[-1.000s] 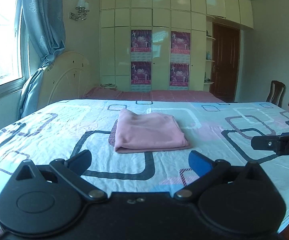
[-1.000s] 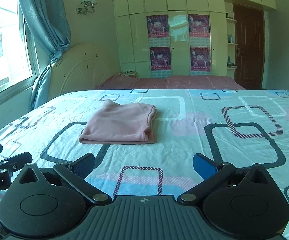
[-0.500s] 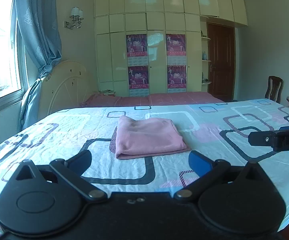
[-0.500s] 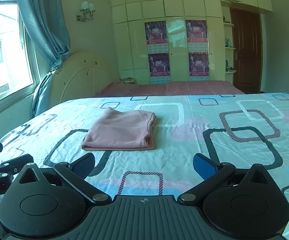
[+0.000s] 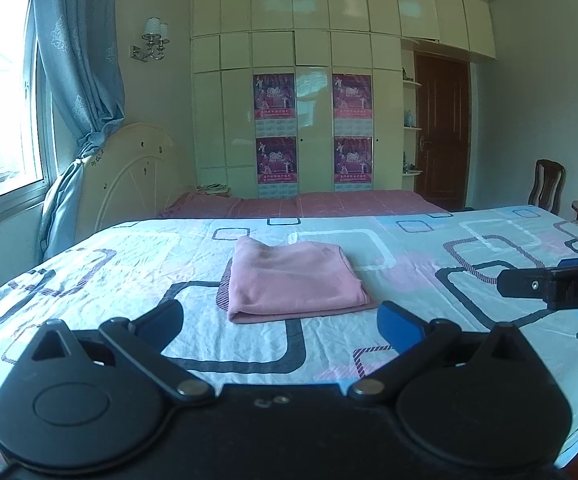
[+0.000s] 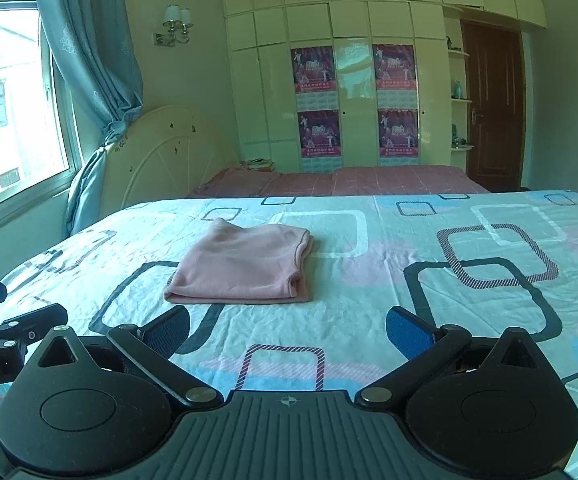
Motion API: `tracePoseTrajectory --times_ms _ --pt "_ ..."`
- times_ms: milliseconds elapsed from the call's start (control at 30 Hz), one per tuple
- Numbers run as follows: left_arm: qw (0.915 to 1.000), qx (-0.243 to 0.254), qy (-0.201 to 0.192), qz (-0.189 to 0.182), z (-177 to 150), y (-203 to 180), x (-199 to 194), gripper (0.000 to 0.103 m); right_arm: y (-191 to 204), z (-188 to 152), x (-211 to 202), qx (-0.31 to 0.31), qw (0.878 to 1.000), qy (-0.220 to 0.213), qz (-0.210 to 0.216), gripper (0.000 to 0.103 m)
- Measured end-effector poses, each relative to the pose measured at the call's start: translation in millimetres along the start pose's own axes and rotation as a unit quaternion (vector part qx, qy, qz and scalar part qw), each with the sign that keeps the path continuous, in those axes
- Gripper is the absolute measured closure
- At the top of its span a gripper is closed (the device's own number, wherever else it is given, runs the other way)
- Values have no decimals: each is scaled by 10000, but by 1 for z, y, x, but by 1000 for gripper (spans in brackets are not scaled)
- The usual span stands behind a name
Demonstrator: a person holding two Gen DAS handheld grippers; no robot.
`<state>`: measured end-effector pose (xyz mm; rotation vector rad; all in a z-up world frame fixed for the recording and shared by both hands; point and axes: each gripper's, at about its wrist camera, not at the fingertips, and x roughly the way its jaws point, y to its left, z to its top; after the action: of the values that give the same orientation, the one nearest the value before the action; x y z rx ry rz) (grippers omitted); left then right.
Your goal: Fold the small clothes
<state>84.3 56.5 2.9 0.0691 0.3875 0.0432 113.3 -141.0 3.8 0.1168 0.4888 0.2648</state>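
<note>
A pink garment [image 5: 293, 276] lies folded into a flat rectangle on the patterned bedsheet [image 5: 449, 264]; it also shows in the right wrist view [image 6: 245, 266]. My left gripper [image 5: 281, 326] is open and empty, held back from the garment's near edge. My right gripper [image 6: 289, 330] is open and empty, also short of the garment and a little to its right. Each gripper's side shows at the edge of the other's view: the right one [image 5: 557, 286], the left one [image 6: 5, 344].
The bed fills the foreground, with a cream headboard [image 6: 161, 152] at the left. A window and blue curtain [image 5: 77, 60] are on the left. A wardrobe wall [image 5: 313, 120], a brown door [image 5: 441, 132] and a wooden chair [image 5: 545, 184] stand beyond.
Both grippers have tilted up and drawn back slightly, so the garment sits lower in both views. The garment has not moved. Both grippers stay open.
</note>
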Motion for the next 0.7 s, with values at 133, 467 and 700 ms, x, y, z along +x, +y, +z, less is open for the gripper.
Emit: tracePoseTrajectory --times_ms 133,467,700 --pt "10000 6 8 -14 0 -2 -1 1 -1 0 -1 5 10000 -9 -3 0" --pt "9999 -32 -29 -110 3 -3 -4 1 -3 1 -4 13 10000 -24 -17 0" --pt "9999 -47 -37 -90 3 -2 -3 1 -2 3 -6 11 10000 -49 32 0"
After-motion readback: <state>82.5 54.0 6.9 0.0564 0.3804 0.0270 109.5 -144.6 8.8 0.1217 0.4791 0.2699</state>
